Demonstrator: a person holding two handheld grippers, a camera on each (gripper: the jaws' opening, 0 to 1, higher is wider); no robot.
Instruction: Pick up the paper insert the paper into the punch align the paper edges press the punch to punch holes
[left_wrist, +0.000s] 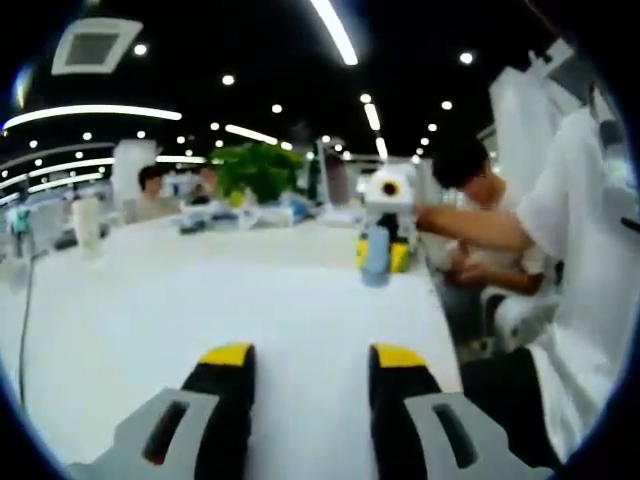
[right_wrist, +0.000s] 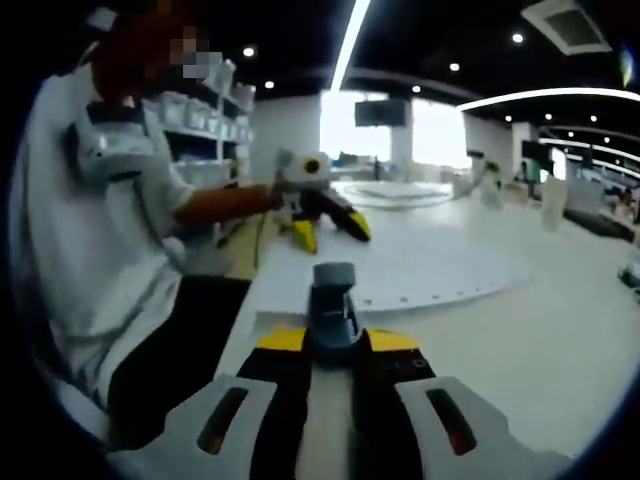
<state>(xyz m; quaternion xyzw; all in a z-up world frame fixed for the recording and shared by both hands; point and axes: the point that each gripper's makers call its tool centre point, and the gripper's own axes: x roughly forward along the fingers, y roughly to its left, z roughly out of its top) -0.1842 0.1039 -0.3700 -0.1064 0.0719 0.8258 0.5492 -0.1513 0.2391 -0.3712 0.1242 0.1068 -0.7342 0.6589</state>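
White counter (right_wrist: 520, 330) carries paper (right_wrist: 420, 265); right gripper (right_wrist: 335, 340) fingers clench the blue-grey hole punch (right_wrist: 333, 300). Left gripper (left_wrist: 312, 352) fingers are released.

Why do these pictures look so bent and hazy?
Left gripper view: fisheye lens curves the ceiling lights; the white table glares, the far gripper is soft. Right gripper view: bright windows wash out; the punch looks blurred.

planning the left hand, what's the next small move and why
Probably lower the left gripper to the edge of the paper and grip it: its jaws stand open and empty, the paper lies flat, and the right gripper holds the punch.
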